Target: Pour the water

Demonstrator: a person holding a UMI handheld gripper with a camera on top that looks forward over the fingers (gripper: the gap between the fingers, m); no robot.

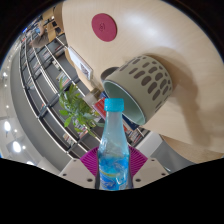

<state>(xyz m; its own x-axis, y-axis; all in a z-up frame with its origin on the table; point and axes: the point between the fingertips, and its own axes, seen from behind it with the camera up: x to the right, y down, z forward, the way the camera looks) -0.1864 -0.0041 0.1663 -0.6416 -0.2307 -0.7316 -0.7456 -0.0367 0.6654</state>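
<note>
A clear plastic water bottle (pixel 112 150) with a blue label and a light blue neck stands between my fingers; the purple pads (pixel 88 162) press on it from both sides. My gripper (pixel 113 170) is shut on the bottle and holds it tilted, its mouth at the rim of a grey-beige cup (pixel 140 82) with a perforated wall. The cup stands on a light wooden round table (pixel 150 35). The bottle's mouth touches or just overlaps the cup's rim; I cannot see a water stream.
A dark red round coaster (pixel 104 27) lies on the table beyond the cup. A green potted plant (pixel 76 106) stands beside the table, in front of rows of dark window frames (pixel 45 70). The whole scene appears rotated.
</note>
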